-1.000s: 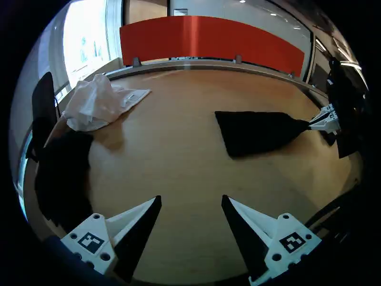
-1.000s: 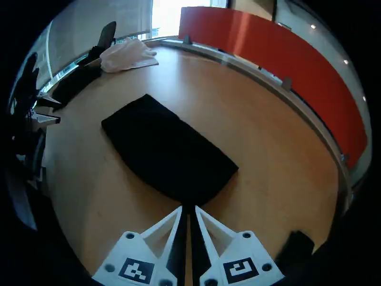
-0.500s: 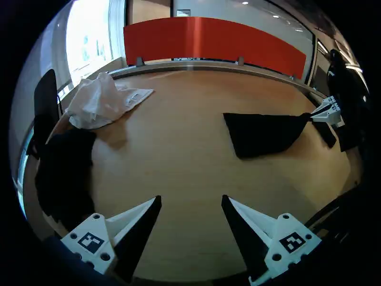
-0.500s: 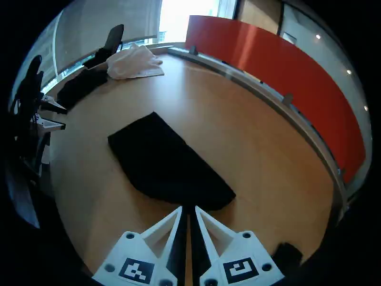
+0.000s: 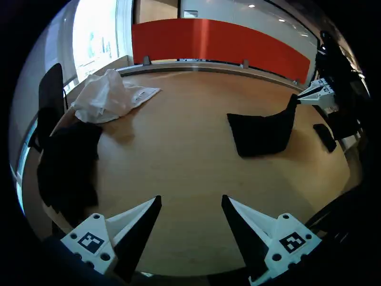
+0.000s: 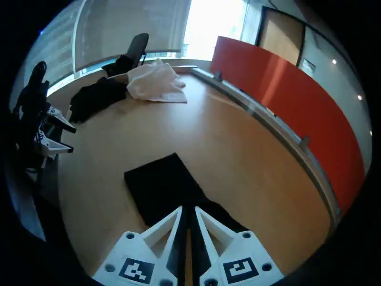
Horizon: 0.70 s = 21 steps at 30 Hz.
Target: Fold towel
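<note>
Left gripper: the left gripper, with white fingers that are black on the inside, is spread wide. Nothing is between its fingers. It hangs over the near edge of the big round light-brown wooden table.
Dark heap: a floppy black cloth heap lies on the near left edge of the table.
Towel: the black cloth towel is on the right part of the table, past the middle. Most of it lies flat on the wood, and its right corner goes up off the table.
Small thing: a small flat dark thing lies on the table just right of the towel (too small to tell what it is).
Right gripper: the right gripper has its two white fingers pressed close together, pinching that raised corner of the towel. In the left gripper view it is far off on the right side.
White pile: a crumpled white cloth pile sits on the far left of the table, just behind the dark heap.
Chair: a black chair stands left of the table, beside the white pile.
Far edge: a long red panel runs along the far side of the table.
Window: a bright window is far away on the left.
</note>
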Motion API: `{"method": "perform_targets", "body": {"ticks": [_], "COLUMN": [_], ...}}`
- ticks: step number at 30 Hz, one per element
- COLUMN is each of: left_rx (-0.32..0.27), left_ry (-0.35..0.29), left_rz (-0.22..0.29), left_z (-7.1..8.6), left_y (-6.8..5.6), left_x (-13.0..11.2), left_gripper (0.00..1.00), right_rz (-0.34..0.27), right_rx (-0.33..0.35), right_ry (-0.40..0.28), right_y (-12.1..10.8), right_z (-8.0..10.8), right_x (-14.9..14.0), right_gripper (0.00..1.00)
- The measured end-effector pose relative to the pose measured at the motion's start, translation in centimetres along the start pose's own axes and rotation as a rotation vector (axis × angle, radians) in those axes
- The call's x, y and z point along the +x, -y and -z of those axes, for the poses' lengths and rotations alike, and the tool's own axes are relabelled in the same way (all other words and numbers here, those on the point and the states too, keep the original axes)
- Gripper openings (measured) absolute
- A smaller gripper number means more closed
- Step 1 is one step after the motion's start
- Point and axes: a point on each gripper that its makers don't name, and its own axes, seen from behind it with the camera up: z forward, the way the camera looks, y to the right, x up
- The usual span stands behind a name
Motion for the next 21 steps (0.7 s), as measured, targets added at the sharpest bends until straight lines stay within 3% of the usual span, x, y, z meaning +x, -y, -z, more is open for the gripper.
{"method": "perform_targets", "body": {"ticks": [11, 21], "left_rx": [0.030, 0.079], "left_ry": [-0.006, -0.005], "left_rz": [0.055, 0.099], "left_z": [1.3, 2.7], "left_y": [0.9, 2.3], "left_x": [-0.6, -1.6], "left_gripper": [0.94, 0.94], "right_rz": [0.076, 0.095], "right_rx": [0.103, 0.209], "right_ry": [0.006, 0.063], "right_y": [3.8, 8.4], "right_z": [-3.9, -9.4], "right_x": [2.9, 2.1], "right_gripper": [0.03, 0.03]}}
